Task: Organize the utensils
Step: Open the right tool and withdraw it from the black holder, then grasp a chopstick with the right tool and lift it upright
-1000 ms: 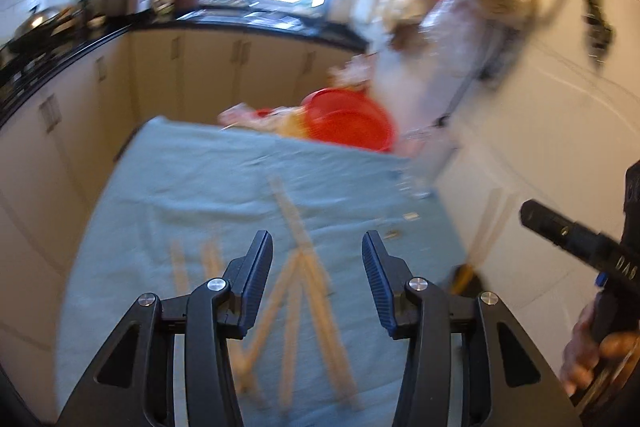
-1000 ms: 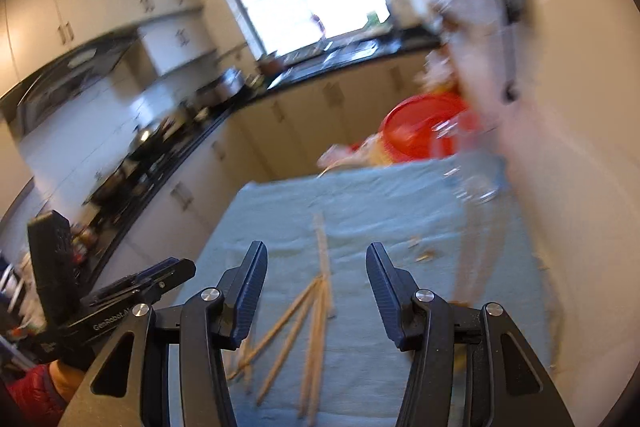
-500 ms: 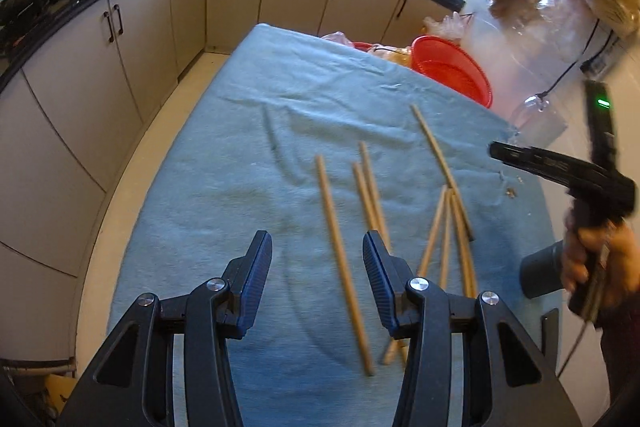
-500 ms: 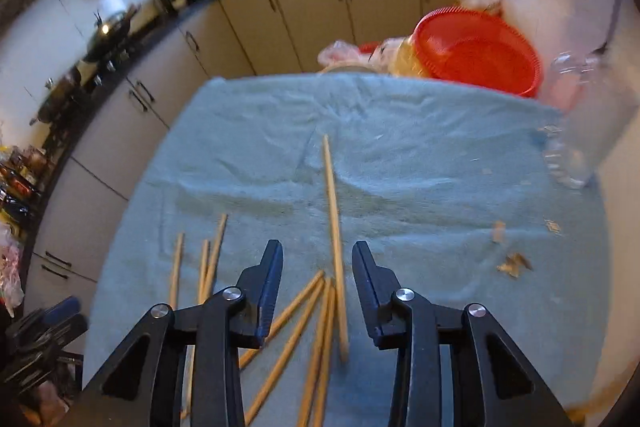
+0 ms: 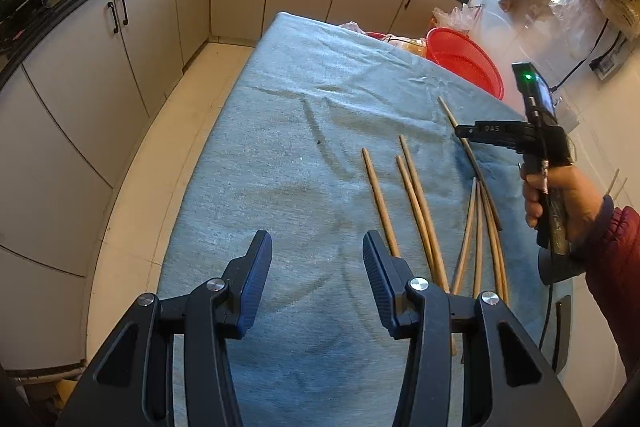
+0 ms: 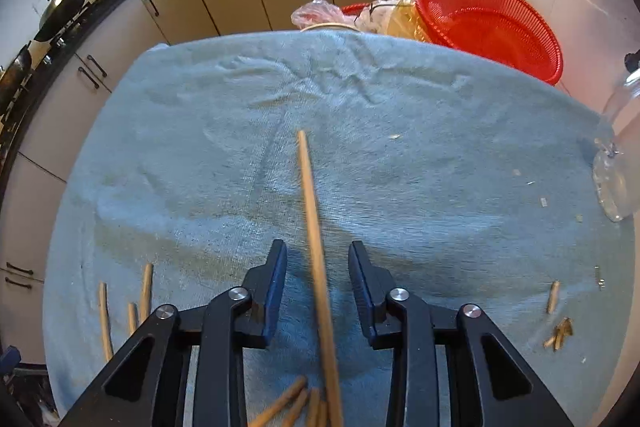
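Note:
Several wooden chopsticks (image 5: 418, 197) lie scattered on a blue cloth (image 5: 300, 147) over the table. My left gripper (image 5: 317, 247) hovers open above bare cloth, and the nearest chopstick (image 5: 380, 203) runs just past its right finger. In the right wrist view one long chopstick (image 6: 308, 187) lies lengthwise between the jaws of my right gripper (image 6: 318, 251). Those jaws are closing, with a gap still on each side of the stick. A hand in a red sleeve holds the right gripper (image 5: 460, 133) over that far chopstick.
A red mesh basket (image 6: 488, 23) and plastic bags sit at the table's far end. A clear glass jar (image 6: 616, 163) stands at the right edge, with wood scraps (image 6: 560, 335) nearby. More chopsticks (image 6: 146, 291) lie at lower left. Kitchen cabinets line the left side.
Both grippers have dropped toward the table and tilted down. The right jaws have narrowed around the long chopstick. The left jaws kept the same width.

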`<state>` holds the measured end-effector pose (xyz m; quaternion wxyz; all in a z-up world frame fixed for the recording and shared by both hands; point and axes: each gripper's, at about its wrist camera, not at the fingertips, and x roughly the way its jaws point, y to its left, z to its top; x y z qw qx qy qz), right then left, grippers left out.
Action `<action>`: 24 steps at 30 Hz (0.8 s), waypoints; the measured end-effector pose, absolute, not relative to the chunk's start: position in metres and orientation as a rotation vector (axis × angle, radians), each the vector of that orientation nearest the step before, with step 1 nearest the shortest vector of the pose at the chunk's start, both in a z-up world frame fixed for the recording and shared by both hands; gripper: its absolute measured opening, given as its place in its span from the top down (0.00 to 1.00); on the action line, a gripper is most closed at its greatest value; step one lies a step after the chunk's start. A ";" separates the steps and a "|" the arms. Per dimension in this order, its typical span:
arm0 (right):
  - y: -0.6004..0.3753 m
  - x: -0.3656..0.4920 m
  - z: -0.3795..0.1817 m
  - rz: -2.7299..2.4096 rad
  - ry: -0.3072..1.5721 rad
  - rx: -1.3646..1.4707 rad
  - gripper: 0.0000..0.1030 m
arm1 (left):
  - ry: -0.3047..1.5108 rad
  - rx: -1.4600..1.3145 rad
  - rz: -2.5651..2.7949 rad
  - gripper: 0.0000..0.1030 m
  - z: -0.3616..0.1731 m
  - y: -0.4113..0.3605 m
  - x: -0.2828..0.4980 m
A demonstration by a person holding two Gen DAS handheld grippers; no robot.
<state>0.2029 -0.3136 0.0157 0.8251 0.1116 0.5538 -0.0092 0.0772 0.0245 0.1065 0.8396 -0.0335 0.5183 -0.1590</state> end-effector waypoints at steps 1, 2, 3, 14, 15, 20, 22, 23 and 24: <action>-0.309 0.206 0.012 -0.019 1.191 0.228 0.81 | 1.100 -0.068 -0.342 0.55 0.106 0.024 0.079; -0.305 0.205 0.013 -0.033 1.182 0.201 0.86 | 1.105 -0.067 -0.350 0.55 0.106 0.024 0.080; -0.300 0.206 0.012 -0.034 1.185 0.179 0.89 | 1.108 -0.068 -0.355 0.55 0.106 0.023 0.082; -0.308 0.142 0.092 -0.033 0.976 0.214 0.93 | 1.180 -0.076 -0.402 0.56 0.075 -0.026 0.115; -0.310 0.129 0.106 -0.023 0.938 0.231 0.93 | 1.181 -0.067 -0.400 0.56 0.071 -0.032 0.116; -0.314 0.068 0.155 0.013 0.802 0.301 0.93 | 1.177 -0.018 -0.378 0.60 0.052 -0.062 0.120; -0.314 0.045 0.168 0.021 0.762 0.322 0.93 | 1.179 0.000 -0.360 0.65 0.046 -0.070 0.122; -0.314 0.033 0.174 0.035 0.744 0.342 0.93 | 1.179 0.014 -0.345 0.67 0.042 -0.074 0.122; -0.315 0.024 0.179 0.037 0.731 0.349 0.93 | 1.183 0.029 -0.327 0.72 0.038 -0.076 0.123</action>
